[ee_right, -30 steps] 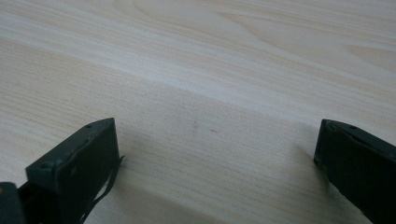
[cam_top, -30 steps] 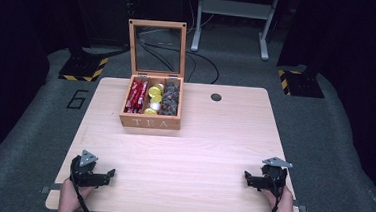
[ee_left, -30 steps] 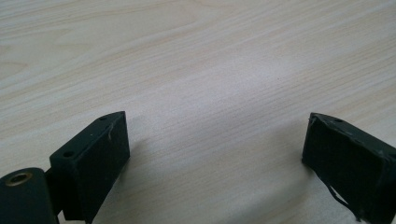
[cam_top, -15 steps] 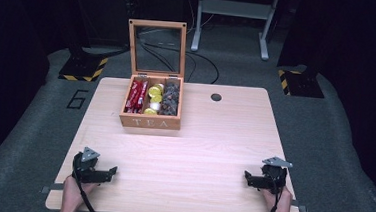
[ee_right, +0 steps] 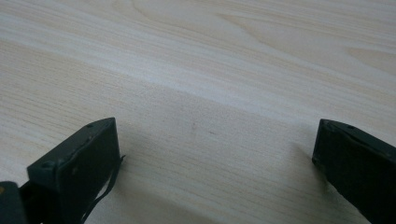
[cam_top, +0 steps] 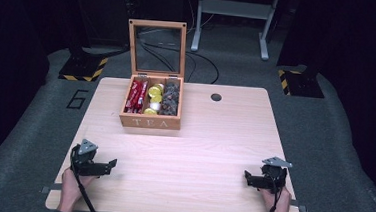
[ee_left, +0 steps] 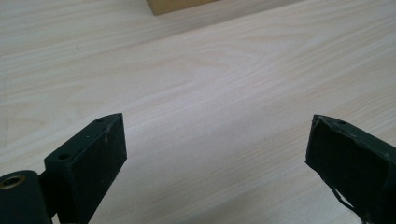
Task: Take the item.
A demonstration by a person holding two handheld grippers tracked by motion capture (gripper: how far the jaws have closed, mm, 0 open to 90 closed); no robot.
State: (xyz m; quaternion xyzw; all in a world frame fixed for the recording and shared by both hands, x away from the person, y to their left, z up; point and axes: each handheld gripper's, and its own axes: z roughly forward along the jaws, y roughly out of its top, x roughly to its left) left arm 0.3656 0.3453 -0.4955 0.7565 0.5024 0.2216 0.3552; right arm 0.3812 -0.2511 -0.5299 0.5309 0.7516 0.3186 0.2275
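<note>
Left tool (cam_top: 105,166) and right tool (cam_top: 252,179) both sit low at the near edge of the worktop (cam_top: 214,138), one at each near corner, well apart from each other. Both have jaws spread wide, nothing between them, just bare wood grain in the left gripper view and the right gripper view. Left tool (ee_left: 215,154) points inward to the right, right tool (ee_right: 215,158) inward to the left.

Tea box (cam_top: 150,122) is at the far side of the worktop, left of centre, well apart from both tools. It's nearer the left tool, ahead of it and off to the right. A bottom corner of the box (ee_left: 180,4) just shows at the top edge of the left gripper view.

Box: wooden, "TEA" lettered on the front wall, lid (cam_top: 156,48) stood upright at the back, wood frame with a clear pane. Three compartments running front to back:
- left: red packets (cam_top: 136,95)
- middle: yellow round pieces (cam_top: 154,94), one pale one among them
- right: dark grey-brown packets (cam_top: 171,97)

A round dark cable hole (cam_top: 216,97) sits in the worktop right of the box, apart from it.
</note>
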